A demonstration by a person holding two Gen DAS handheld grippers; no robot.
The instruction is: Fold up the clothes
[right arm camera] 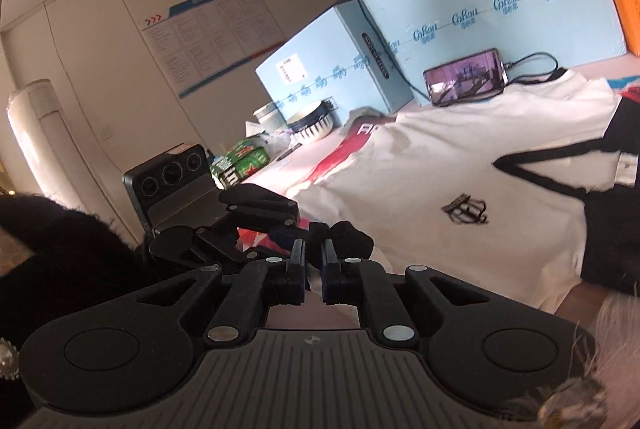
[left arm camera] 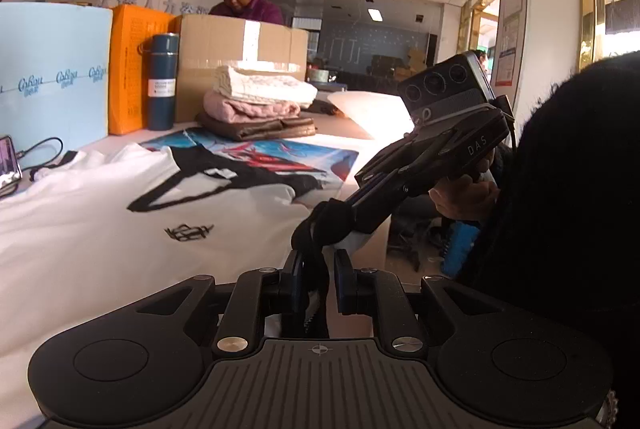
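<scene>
Fold in hand: left gripper [left arm camera: 316, 287] and right gripper [right arm camera: 313, 271] both pinch the white shirt's [left arm camera: 100, 229] black hem [left arm camera: 320, 219]; next, carry it toward the far collar.

Phone [left arm camera: 9, 165] cut off by left edge; white shirt [left arm camera: 80, 229] partly hidden behind left hand-held gripper [left arm camera: 320, 285]; shirt logo [right arm camera: 466, 209] blurred, unreadable

Table [left arm camera: 352, 137] bearing white shirt [left arm camera: 100, 229], poster [left arm camera: 280, 153], clothes pile [left arm camera: 260, 109], boxes, flask [left arm camera: 162, 81], phone [right arm camera: 466, 77]
</scene>
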